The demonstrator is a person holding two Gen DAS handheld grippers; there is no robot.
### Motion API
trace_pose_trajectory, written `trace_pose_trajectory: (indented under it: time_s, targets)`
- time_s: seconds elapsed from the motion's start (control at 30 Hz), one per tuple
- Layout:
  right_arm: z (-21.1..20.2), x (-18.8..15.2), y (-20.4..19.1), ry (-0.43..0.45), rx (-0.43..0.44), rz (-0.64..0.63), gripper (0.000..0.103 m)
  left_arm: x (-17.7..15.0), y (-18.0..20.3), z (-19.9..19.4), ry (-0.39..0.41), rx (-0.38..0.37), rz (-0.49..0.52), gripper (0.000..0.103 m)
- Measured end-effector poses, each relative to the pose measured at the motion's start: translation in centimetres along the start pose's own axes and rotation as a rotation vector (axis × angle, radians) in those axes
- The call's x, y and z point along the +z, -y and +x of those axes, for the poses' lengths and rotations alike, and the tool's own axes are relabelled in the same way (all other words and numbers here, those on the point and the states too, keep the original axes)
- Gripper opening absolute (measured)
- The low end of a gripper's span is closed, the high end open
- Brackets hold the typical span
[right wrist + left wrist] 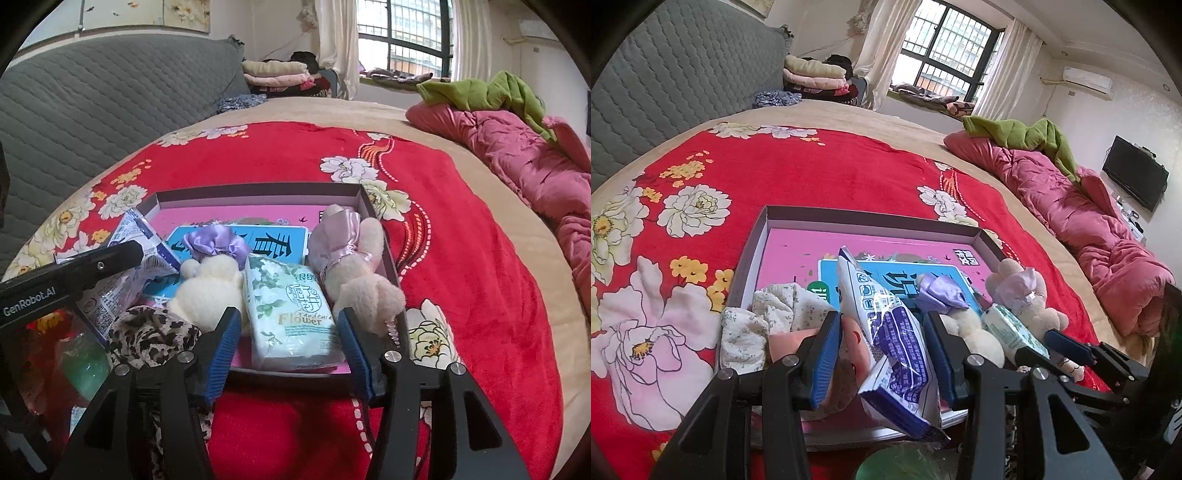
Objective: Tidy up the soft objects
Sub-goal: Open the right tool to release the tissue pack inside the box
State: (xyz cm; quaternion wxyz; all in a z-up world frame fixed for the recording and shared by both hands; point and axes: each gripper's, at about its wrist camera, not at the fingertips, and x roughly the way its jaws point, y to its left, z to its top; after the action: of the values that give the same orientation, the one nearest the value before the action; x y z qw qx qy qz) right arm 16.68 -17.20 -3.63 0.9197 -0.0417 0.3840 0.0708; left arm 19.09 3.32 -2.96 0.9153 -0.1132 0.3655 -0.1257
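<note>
Floral cloth [757,321] shows only past my left gripper [882,354] clamping its wrapper [890,332]; my right gripper [288,332] straddles tissues [291,314] on the bed [461,258], not gripping.

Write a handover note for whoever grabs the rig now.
Left gripper: blue-white packet between its fingers over the tray; grip unclear.
Right gripper: open, straddling the tissue pack.
Done: tissue pack, purple-bow bear and pink-dress bear lie in the tray.
Left: seat the packet; leopard-print cloth is outside the near edge; floral cloth drapes over the left rim.
</note>
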Motion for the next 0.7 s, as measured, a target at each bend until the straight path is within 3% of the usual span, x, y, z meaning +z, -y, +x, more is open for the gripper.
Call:
trace_pose_trajectory:
  time_s: [0.37, 0.7]
  targets:
    - [-1.7, 0.1, 0.9, 0.03, -0.001, 0.032, 0.06, -0.4, 0.6, 0.9, -0.031, -0.024, 0.031, 0.046]
    - [-2.4, 0.3, 0.7, 0.041, -0.001, 0.028, 0.06, -0.2, -0.1, 0.5, -0.026, -0.048, -0.009, 0.046]
